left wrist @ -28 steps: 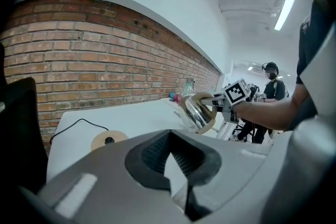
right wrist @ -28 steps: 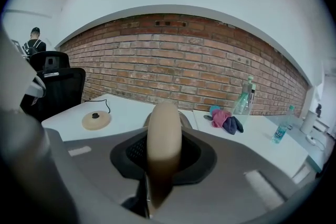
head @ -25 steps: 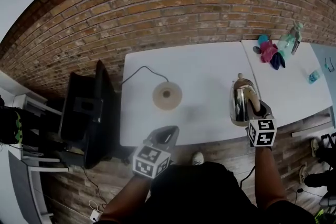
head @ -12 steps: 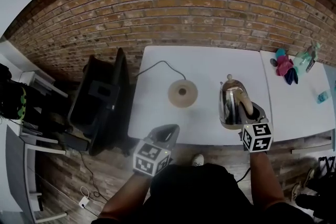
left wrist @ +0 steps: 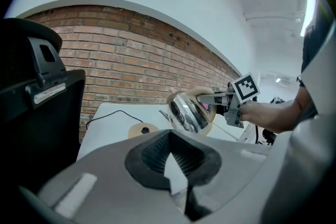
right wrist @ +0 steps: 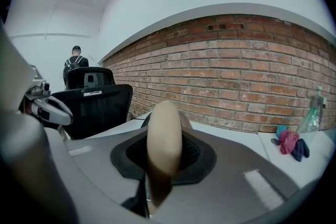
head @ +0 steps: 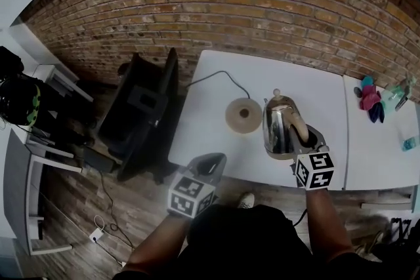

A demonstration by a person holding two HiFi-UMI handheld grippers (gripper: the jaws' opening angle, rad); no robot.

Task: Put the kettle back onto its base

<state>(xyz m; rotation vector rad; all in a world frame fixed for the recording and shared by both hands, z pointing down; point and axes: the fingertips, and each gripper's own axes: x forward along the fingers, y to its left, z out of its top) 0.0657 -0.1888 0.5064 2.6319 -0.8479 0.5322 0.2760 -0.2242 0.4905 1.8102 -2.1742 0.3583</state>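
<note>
- Since a second ago my right gripper has carried the kettle across the desk toward 9 o'clock. It was well apart from the base then and now sits just beside it, at the base's 3 o'clock.
- Its fingers are clamped on the kettle's tan handle, which fills the gap between them in the right gripper view.
- From the left gripper view, the steel kettle looks tilted and appears to be held clear of the desk. It is not on the base.
- The round base lies flat and bare on the white desk, its centre stud showing. Its black cord runs off toward 11 o'clock and over the desk's left edge.
- My left gripper hangs at 6 o'clock, off the desk's near edge, about where it was before. Its fingers are drawn together with nothing between them.
- A black office chair stands at 9 o'clock, just beside the desk.
- At 3 o'clock, a second desk carries pink and dark blue cloths and a spray bottle.
- A brick wall runs behind both desks at 12 o'clock.
- In the right gripper view, a person stands far off behind the chair.
</note>
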